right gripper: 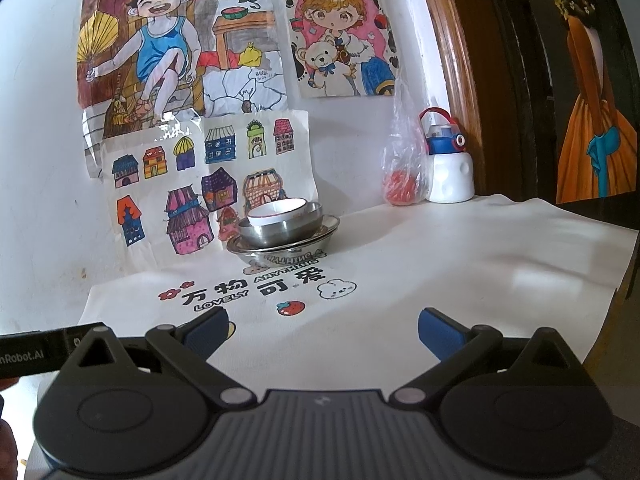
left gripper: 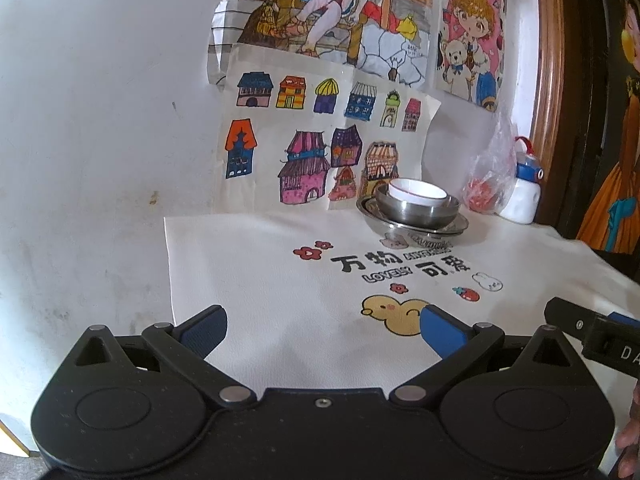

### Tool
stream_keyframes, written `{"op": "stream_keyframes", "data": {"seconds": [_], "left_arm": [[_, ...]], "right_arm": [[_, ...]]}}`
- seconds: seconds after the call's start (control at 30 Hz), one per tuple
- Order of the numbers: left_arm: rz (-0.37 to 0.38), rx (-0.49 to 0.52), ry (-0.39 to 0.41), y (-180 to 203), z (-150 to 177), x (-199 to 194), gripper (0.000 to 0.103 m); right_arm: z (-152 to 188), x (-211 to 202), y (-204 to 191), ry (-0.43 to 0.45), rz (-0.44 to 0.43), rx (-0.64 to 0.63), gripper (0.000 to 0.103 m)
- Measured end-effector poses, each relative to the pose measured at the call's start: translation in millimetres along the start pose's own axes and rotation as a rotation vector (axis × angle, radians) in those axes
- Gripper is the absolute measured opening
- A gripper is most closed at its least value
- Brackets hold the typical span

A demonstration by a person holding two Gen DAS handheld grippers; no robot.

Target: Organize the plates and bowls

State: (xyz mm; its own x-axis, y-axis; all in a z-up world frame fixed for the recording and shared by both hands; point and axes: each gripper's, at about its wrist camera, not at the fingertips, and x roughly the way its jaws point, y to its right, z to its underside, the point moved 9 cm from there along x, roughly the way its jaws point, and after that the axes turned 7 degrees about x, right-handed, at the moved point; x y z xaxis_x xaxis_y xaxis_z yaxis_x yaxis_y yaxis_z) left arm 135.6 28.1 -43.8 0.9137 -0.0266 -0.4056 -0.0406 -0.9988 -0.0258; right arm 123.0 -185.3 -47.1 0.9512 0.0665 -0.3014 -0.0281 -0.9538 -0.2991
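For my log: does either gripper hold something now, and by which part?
Nothing is held. The left gripper and right gripper are open and empty, apart from the stacked steel dishes with a white bowl on top.

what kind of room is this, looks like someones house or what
Most likely a home, perhaps a child's corner. Hand-coloured drawings are taped to the wall, a child's water bottle stands in the corner, and nested metal bowls with a white bowl inside sit on a cartoon-printed table cover.

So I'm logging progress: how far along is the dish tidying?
Looks done: the white bowl sits nested in a steel bowl on stacked steel plates by the wall. In hand: nothing; left tool and right tool are open. Left: no loose dishes visible.
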Motion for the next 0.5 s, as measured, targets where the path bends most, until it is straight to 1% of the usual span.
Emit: {"op": "stream_keyframes", "data": {"seconds": [0.1,0.27,0.5], "left_arm": [[-0.002,0.007,0.001,0.5,-0.3,-0.7,0.102],[0.006,-0.019,0.004,-1.9,-0.5,-0.7,0.102],[-0.001,-0.013,0.004,-2.6,-0.6,0.7,0.102]], "right_arm": [[0.4,0.5,-0.2,-0.003,-0.001,-0.001,0.103],[1.0,0.8,-0.7,-0.005,-0.001,-0.002,0.103],[2.7,3.3,-0.5,-0.015,-0.006,-0.004,0.103]]}}
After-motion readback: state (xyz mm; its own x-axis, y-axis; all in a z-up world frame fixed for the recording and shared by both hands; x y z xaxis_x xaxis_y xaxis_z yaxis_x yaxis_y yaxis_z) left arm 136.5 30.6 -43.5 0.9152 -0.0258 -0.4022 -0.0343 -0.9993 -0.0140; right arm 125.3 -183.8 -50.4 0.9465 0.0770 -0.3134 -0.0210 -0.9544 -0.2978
